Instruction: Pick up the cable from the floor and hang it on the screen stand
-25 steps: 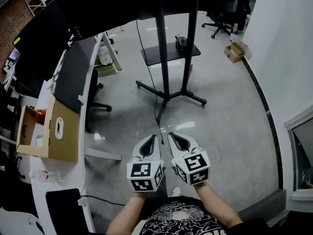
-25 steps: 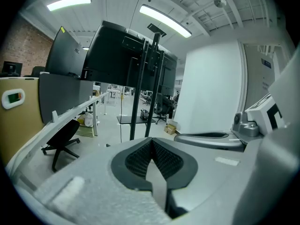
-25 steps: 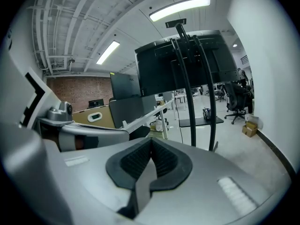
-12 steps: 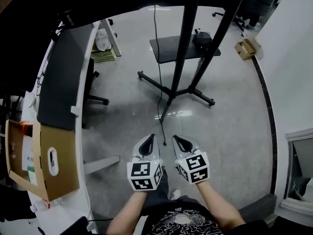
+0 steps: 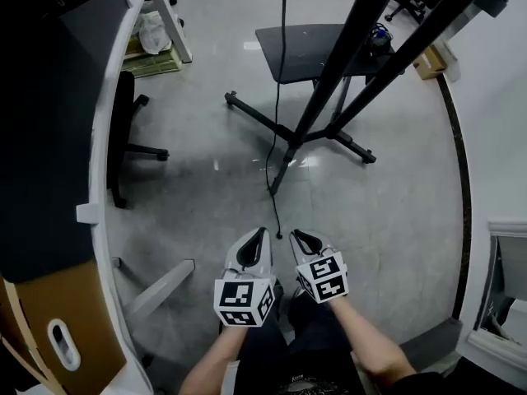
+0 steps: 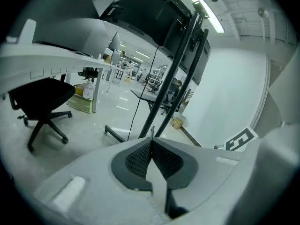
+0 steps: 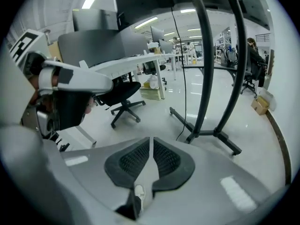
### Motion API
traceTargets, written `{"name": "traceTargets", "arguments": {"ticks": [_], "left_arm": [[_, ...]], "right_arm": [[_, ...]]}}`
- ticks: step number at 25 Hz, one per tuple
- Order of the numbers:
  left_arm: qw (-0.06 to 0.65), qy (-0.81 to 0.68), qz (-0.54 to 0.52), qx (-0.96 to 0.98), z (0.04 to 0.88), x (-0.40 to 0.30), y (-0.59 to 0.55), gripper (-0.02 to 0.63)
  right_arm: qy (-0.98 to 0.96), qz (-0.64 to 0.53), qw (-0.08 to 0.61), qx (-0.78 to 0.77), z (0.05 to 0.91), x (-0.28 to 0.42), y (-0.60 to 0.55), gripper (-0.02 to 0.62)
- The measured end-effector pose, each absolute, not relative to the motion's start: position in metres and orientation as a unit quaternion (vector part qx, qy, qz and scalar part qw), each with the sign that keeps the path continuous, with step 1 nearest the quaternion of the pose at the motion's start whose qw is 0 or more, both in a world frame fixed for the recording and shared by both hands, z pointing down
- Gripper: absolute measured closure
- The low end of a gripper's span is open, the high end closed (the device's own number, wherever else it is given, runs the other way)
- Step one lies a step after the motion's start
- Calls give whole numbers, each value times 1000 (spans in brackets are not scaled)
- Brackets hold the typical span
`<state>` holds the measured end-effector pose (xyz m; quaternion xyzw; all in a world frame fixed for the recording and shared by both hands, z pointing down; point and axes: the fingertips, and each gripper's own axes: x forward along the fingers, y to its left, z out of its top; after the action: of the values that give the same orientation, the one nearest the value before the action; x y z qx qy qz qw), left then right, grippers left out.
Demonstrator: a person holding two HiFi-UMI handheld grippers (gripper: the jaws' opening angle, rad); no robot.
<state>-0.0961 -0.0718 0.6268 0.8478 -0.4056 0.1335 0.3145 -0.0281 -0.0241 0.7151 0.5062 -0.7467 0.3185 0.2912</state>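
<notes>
A thin black cable [image 5: 277, 122] hangs down beside the black screen stand [image 5: 329, 81], and its loose end lies on the grey floor [image 5: 278, 235]. My left gripper [image 5: 263, 231] and right gripper [image 5: 295, 234] are side by side low over the floor, on either side of that end and not touching it. The left gripper [image 6: 151, 140] has its jaws together and holds nothing. The right gripper [image 7: 151, 139] is opening, with only a thin slit showing and nothing in it. Both gripper views show the cable [image 7: 184, 102] and the stand's poles [image 6: 164, 102] ahead.
The stand's legs [image 5: 255, 115] spread across the floor, with a dark shelf [image 5: 300, 52] behind the poles. On the left stand a white-edged desk [image 5: 100, 146], a black office chair [image 5: 123, 130] and a cardboard box [image 5: 45, 319]. A white wall [image 5: 498, 138] closes the right side.
The head view has moved forward and tipped down, so the stand's base and the cable end are closer. Both grippers stay side by side in front of me.
</notes>
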Motion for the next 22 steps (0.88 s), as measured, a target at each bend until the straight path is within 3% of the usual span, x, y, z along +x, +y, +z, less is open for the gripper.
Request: {"name": "traceTargets", "arguments": {"ticks": [22], "left_arm": [[271, -513, 44, 814, 944, -81, -98, 614]], "right_arm": [[-758, 352, 325, 442, 1114, -4, 3, 528]]}}
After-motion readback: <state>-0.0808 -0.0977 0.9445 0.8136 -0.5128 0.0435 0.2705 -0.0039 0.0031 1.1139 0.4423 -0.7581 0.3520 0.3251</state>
